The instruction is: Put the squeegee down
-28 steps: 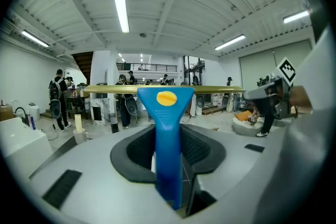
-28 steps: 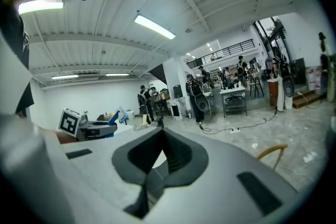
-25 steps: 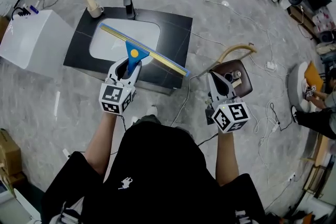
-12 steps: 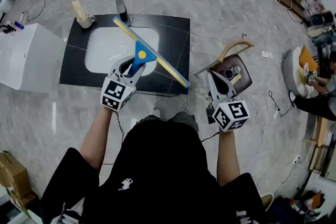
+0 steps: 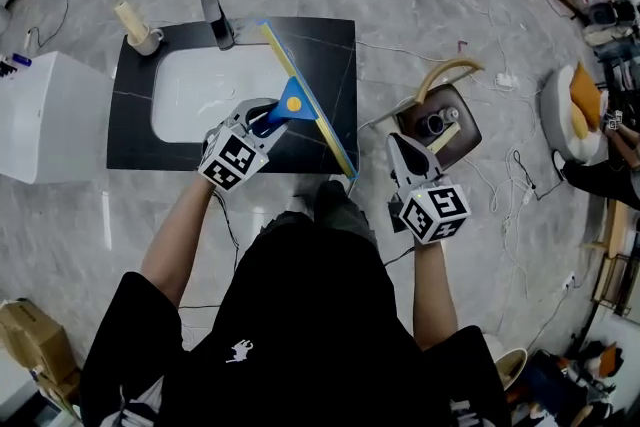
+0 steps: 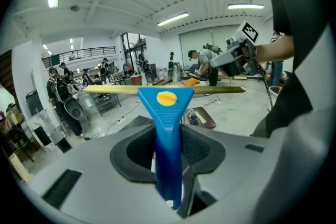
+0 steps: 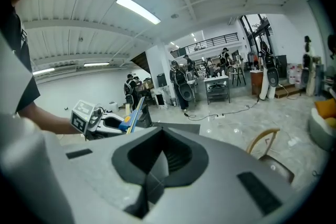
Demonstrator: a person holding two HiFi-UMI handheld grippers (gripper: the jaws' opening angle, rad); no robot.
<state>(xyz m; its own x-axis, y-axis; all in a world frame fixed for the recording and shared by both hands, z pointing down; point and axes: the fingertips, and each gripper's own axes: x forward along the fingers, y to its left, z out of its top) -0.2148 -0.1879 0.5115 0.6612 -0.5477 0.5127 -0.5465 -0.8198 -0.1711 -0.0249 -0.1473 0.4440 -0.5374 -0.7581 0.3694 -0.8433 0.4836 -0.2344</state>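
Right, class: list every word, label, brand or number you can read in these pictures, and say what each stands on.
No words or numbers can be read in any view.
Left cube, right cube: black-and-white square patterns only, no letters or digits.
Shirt: a small white emblem, too small to read.
Squeegee: a plain yellow disc, no print visible.

**Both arms out, left one gripping**

The left hand-held gripper (image 5: 262,118) points forward and down, rolled to one side, its jaws clamped on the squeegee (image 5: 296,103) handle. The right hand-held gripper (image 5: 401,149) is held alongside, jaws together and empty. Both bare forearms (image 5: 180,240) reach forward.
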